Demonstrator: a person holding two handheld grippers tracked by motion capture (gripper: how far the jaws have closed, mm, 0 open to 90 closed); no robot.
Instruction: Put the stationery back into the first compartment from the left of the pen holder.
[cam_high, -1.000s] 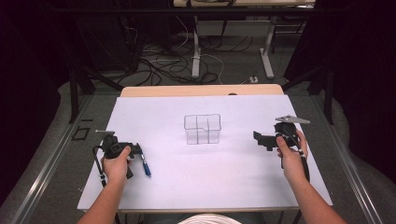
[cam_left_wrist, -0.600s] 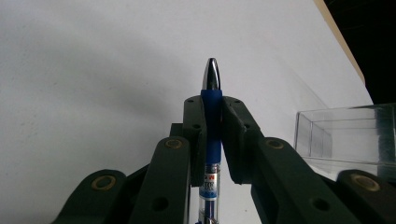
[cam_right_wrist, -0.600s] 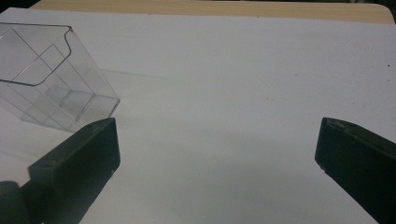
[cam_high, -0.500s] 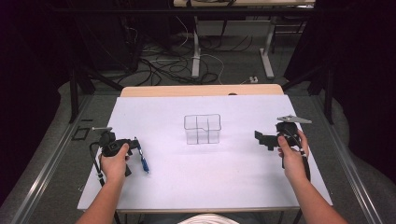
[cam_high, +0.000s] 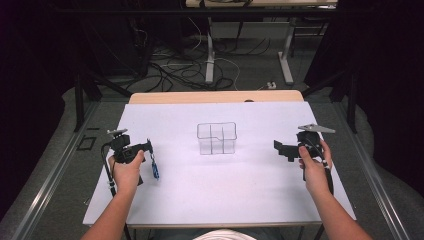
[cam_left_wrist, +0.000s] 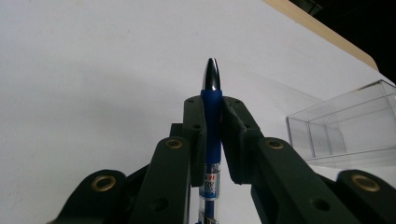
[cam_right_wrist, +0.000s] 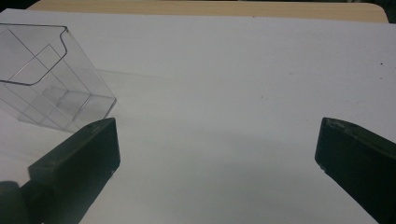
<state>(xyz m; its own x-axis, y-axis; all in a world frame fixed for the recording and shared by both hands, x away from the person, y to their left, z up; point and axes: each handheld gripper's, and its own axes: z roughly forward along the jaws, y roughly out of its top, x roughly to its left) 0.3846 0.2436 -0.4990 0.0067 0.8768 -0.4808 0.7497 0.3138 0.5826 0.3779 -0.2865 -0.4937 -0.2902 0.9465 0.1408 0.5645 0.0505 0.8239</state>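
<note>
While clamped on blue pen (cam_left_wrist: 211, 116), left hand-held gripper (cam_left_wrist: 212, 105) grips it | right hand-held gripper (cam_right_wrist: 217, 154) wide, holding nothing

Your high view looks forward and down over the whole table (cam_high: 210, 200). Each gripper view sits low, close above the tabletop, looking along its own jaws. All three views share the clear box (cam_high: 216, 138) (cam_left_wrist: 345, 126) (cam_right_wrist: 51, 84).

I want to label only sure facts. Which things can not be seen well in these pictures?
- Pen: lower end cut off by the bottom edge, left gripper view; printing too small.
- Clear box: left part cut off, right gripper view.
- Right hand-held gripper: jaw bases outside that frame.
</note>
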